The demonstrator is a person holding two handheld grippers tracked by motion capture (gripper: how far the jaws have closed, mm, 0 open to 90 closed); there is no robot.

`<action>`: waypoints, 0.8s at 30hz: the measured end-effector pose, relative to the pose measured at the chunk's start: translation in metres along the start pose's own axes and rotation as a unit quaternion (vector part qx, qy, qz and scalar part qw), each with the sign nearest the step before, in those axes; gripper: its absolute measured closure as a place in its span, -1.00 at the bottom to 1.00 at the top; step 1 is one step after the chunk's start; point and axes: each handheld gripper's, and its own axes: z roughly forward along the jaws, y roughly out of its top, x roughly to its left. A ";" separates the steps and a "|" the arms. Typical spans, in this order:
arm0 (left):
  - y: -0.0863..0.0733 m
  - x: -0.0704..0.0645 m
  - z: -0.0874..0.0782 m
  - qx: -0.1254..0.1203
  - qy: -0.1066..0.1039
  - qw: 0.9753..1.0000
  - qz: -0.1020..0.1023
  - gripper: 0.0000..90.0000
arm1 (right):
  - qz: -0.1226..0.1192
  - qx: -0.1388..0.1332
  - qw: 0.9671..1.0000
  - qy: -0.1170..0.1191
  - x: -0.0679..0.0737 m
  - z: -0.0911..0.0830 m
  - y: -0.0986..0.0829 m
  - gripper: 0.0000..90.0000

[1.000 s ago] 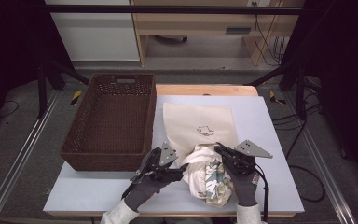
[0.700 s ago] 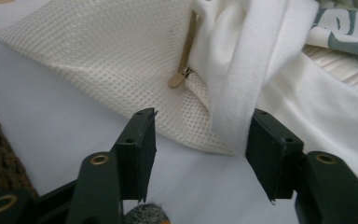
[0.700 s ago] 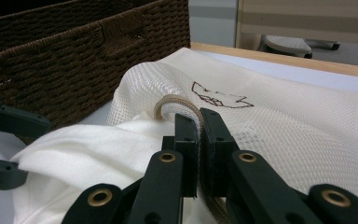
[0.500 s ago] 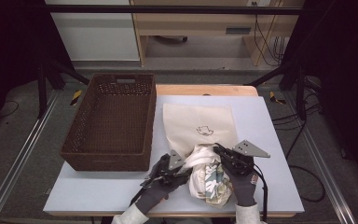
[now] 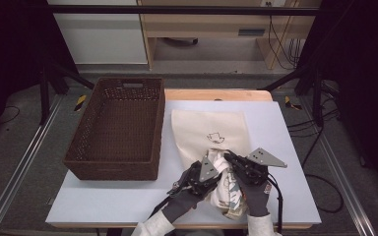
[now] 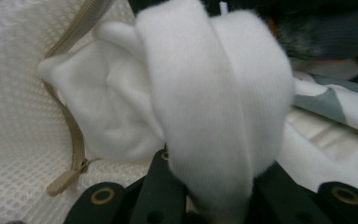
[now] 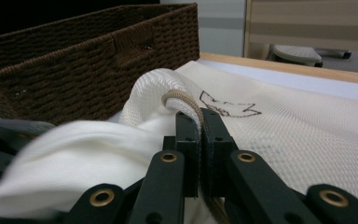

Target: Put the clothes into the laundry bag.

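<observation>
step: stuffing a white cloth [image 6: 205, 107] into the mesh bag [image 5: 209, 130]; cloth sits right at the bag's zipper mouth, part in, part out
left gripper [image 5: 207, 173]: jaws clamped on a fold of the cloth, which bulges over them in the left gripper view; tip aimed toward 1 o'clock at the bag opening
right gripper [image 5: 232, 160]: jaws pressed together on the bag's zipper edge [image 7: 182, 99], lifting the rim so the mouth stays open
bag: lies flat on the tabletop [image 5: 285, 132] at centre, small line drawing [image 5: 215, 136] on top, open end at 6 o'clock toward the person
cloth location: at 6 o'clock on the tabletop, between both grippers, touching the bag mouth
other laundry: a grey-patterned piece [image 5: 231, 196] bunched just under the hands, touching the white cloth
basket [image 5: 118, 128]: brown wicker, at 9 o'clock of the bag, just beside it, nothing seen inside
next move (judgement): push the left gripper deeper toward 12 o'clock while the right one holds the rim up, then let go of the cloth inside; risk is cloth dragging back out on withdrawal
zipper pull [image 6: 65, 182]: hangs loose at the left of the opening
hard to tell: how much cloth is already inside; whether the patterned piece is in or out of the bag; the hands cover the mouth in the high view; left gripper's tips are buried in cloth
</observation>
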 end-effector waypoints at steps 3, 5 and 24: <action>0.002 0.006 0.023 0.038 0.042 0.998 0.007 0.79 | 0.001 -0.009 1.000 0.007 0.000 -0.004 0.002 0.94; 0.002 0.015 0.034 0.054 0.052 0.997 -0.014 0.71 | -0.007 -0.015 1.000 0.008 0.003 -0.007 0.006 0.94; -0.012 0.004 -0.033 0.000 -0.005 0.999 -0.036 -0.65 | -0.010 0.005 1.000 -0.018 -0.002 -0.006 0.004 0.92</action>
